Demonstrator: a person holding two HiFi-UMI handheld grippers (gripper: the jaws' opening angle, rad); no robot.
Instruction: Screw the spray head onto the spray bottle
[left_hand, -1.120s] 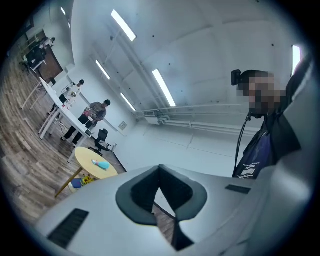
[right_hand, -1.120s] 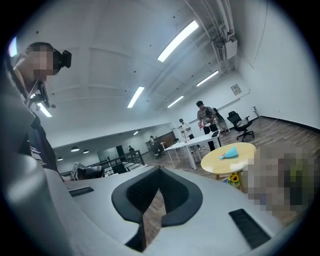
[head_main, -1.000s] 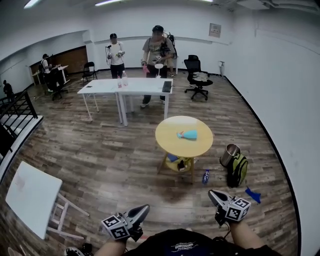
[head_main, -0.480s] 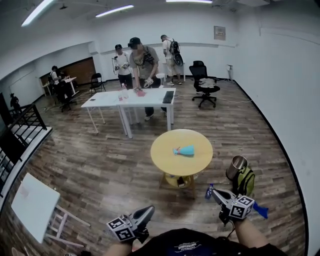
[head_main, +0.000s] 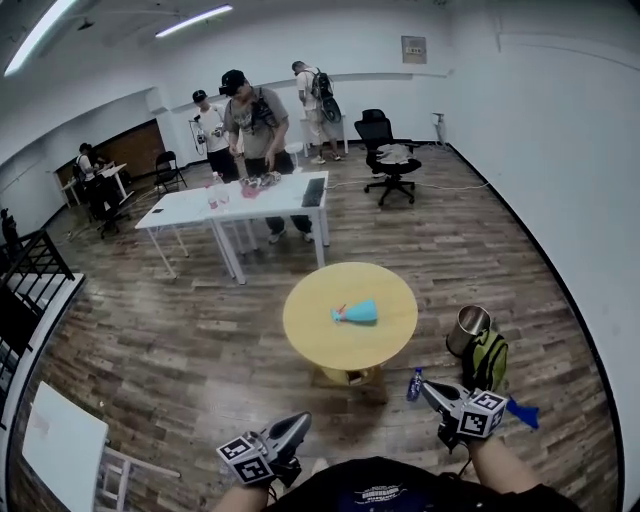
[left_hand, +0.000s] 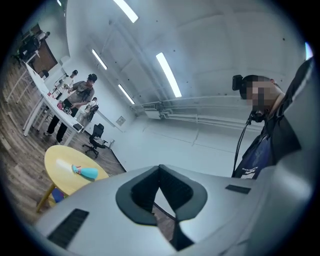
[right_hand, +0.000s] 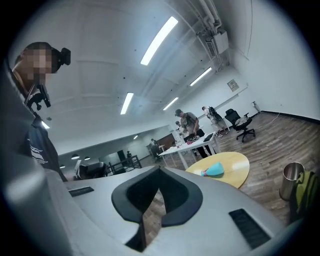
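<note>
In the middle of the wooden floor stands a round yellow table (head_main: 310, 335), and on its top the light blue cone-shaped spray bottle (head_main: 357, 312) lies on its side, with the narrow end toward the left of the head view. It is too small there to tell if a spray head sits on it. The left gripper (head_main: 298, 423) and the right gripper (head_main: 428, 388) are held low, close to the person's body and well apart from the table and the bottle. In each gripper view the two grey jaws are pressed together, with nothing between them. To the right of the table a shiny metal cylindrical bin (head_main: 467, 328) stands on the floor just beside a green backpack (head_main: 487, 362). A small dark blue bottle (head_main: 413, 383) stands on the floor near the tip of the right gripper. Farther back, a person in a dark cap (head_main: 250, 110) leans over long white rectangular tables (head_main: 190, 208), and a black office chair (head_main: 385, 150) stands near the back wall.
</note>
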